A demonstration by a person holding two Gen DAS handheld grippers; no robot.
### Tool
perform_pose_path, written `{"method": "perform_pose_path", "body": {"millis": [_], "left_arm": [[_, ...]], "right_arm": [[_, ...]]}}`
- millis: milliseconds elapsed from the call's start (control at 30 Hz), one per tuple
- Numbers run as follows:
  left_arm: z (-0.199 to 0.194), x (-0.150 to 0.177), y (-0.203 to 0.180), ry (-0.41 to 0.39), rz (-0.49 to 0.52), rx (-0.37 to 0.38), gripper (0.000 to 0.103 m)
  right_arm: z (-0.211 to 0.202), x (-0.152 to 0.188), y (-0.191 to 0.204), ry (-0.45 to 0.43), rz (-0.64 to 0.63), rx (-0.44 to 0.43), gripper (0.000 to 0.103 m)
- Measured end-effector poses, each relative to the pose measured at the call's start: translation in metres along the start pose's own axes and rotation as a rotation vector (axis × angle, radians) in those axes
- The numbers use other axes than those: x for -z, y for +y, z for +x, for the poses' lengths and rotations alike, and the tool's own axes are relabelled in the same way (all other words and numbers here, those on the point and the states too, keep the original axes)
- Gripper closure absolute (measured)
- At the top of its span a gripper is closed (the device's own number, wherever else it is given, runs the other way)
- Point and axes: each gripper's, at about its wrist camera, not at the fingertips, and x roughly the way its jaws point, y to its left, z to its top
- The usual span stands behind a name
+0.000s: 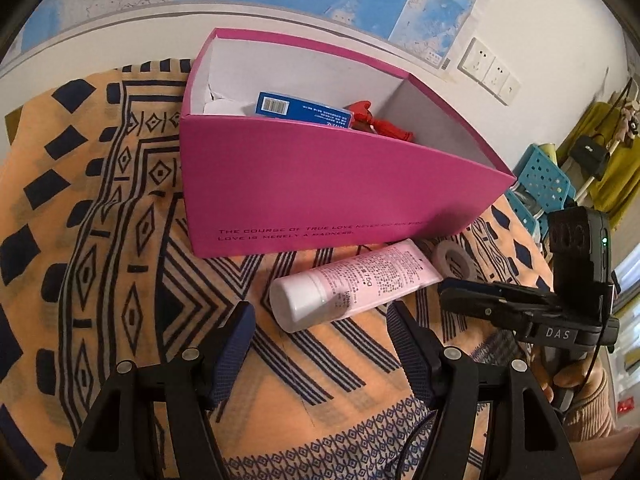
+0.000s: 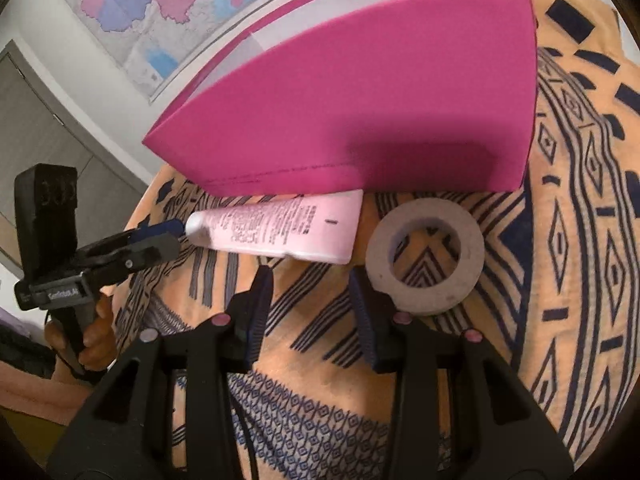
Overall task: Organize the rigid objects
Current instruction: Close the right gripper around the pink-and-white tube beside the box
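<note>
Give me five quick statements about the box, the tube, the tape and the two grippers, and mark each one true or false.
1. The pink tube lies on the cloth in front of the box. True.
2. The tape roll is inside the box. False: it lies flat on the cloth outside, beside the tube's flat end.
3. The left gripper is open and holds nothing. True.
4. The box is empty. False: a blue carton and a red item are in it.
5. The right gripper is shut on the tape roll. False: it is open, empty, just short of the roll.

pink tube (image 1: 354,284) – flat, beside magenta box (image 1: 320,184) | tape roll (image 2: 425,255) – flat
</note>
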Motion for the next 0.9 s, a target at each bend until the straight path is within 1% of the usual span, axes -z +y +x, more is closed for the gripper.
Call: {"method": "perform_pose_path", "body": {"millis": [300,367,400,433,467,500,533,600,733,900], "left_arm": [[0.007,-0.002,0.000,0.017,0.000,-0.001,0.034],[0.009,-0.003,0.000,0.019,0.000,-0.002,0.034],[0.009,-0.003,0.000,0.019,0.000,0.000,0.035],[0.010,-0.003,0.000,0.020,0.001,0.000,0.037],[0.010,-0.003,0.000,0.019,0.003,-0.003,0.041],[0.010,-0.003,0.000,0.021,0.005,-0.002,0.042],[0.010,-0.003,0.001,0.026,0.005,0.001,0.043],[0.008,-0.002,0.002,0.023,0.007,-0.013,0.043],[0.004,-0.001,0.007,0.019,0.002,-0.006,0.043],[0.003,-0.001,0.011,0.016,-0.008,-0.005,0.043]], "right_arm": [[0.011,-0.016,0.009,-0.022,0.020,0.045,0.061],[0.014,-0.019,0.009,-0.025,0.031,0.047,0.060],[0.015,-0.021,0.011,-0.023,0.028,0.044,0.057],[0.016,-0.022,0.013,-0.024,0.024,0.035,0.052],[0.017,-0.022,0.014,-0.025,0.022,0.029,0.049],[0.018,-0.022,0.016,-0.021,0.017,0.022,0.049],[0.020,-0.022,0.019,-0.009,0.013,-0.006,0.049],[0.022,-0.019,0.020,0.007,0.021,-0.038,0.048],[0.020,-0.017,0.017,-0.003,0.035,-0.049,0.048],[0.020,-0.016,0.017,-0.008,0.030,-0.033,0.048]]}}
